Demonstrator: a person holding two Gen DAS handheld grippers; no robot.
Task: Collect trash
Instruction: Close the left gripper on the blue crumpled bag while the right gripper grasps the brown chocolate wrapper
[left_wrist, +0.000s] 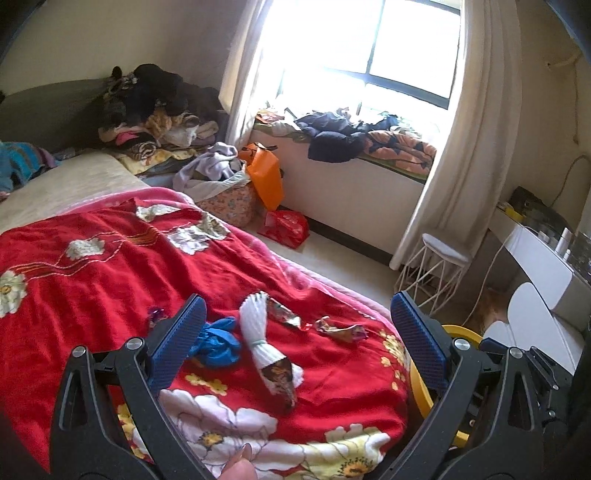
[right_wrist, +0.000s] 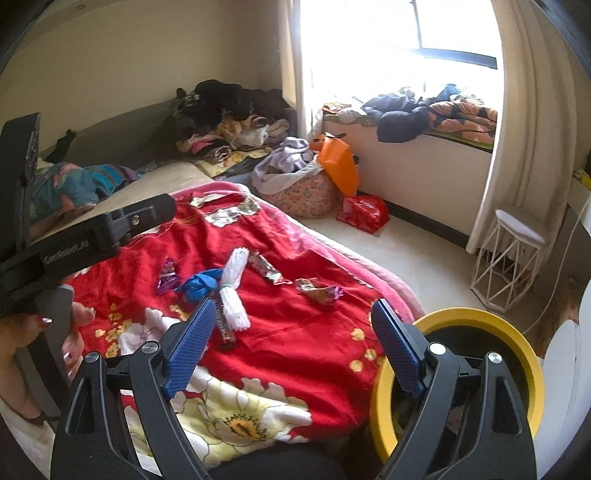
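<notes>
Both tools are spread wide with nothing between their blue pads: the left tool (left_wrist: 295, 332) hangs over the red flowered blanket (left_wrist: 110, 266) on the bed, and the right tool (right_wrist: 293, 332) hangs over the bed's corner, beside the yellow-rimmed bin (right_wrist: 517, 354) that stands on the floor just off that corner. The trash lies loose on the blanket in a rough row (none of it touched by either tool): a purple wrapper (right_wrist: 167, 277), a crumpled blue glove (left_wrist: 216, 341), a white foam net (left_wrist: 255, 328) tied at its middle, a dark snack wrapper (left_wrist: 282, 380) at its near end, a silver wrapper (left_wrist: 284, 314) and a crumpled colourful wrapper (left_wrist: 341, 330) nearest the bin.
</notes>
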